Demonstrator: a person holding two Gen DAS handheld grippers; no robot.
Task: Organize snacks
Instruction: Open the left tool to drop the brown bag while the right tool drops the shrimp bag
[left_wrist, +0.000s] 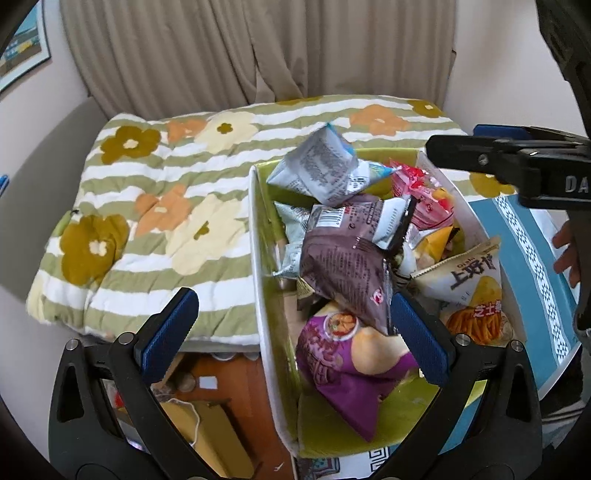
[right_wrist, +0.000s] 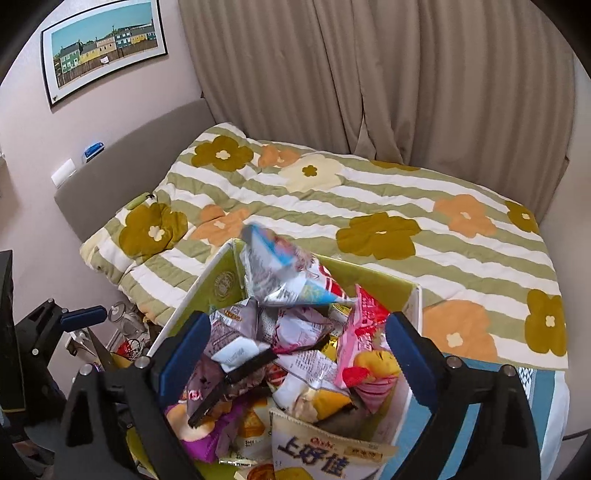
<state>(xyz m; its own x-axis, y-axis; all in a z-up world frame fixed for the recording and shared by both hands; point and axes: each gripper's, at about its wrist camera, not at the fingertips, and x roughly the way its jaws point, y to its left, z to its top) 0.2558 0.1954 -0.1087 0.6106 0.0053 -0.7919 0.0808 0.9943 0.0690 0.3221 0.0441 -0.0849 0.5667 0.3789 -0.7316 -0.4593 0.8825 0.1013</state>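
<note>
Box (left_wrist: 258, 258) of snacks sits at the bed edge, green inside, white walls, stuffed past the rim. Left gripper (left_wrist: 291, 328) hangs over the near end of the box, jaws spread wide, nothing between the blue pads (left_wrist: 170, 328); left pad is outside the box wall over the quilt (left_wrist: 147, 206), right pad over the purple bag (left_wrist: 351, 373). Right gripper (right_wrist: 295, 354) also above the box, jaws spread, pads either side of the pile, gripping nothing. In the left view the right gripper (left_wrist: 517, 166) shows from the side at the far right rim, with a bit of hand (left_wrist: 565, 247) behind it.

Contents: silver-blue bag (left_wrist: 317, 166) on top at the far end, blurred, tilted, sticking above the rim; same bag in the right view (right_wrist: 273, 273). Under it a brown bag (left_wrist: 347, 266) lying slantwise across the middle. Pink packet (left_wrist: 424, 199) at the far right side. White chip bag (left_wrist: 465, 280) with Chinese print leans on the right wall. Purple bag lowest, near end, touching the brown one. Smaller wrappers below, cannot tell which.

Box rests partly on a blue patterned cloth (left_wrist: 517, 240). Curtain (right_wrist: 369, 81) behind the bed, framed picture (right_wrist: 103, 48) on the wall left.
</note>
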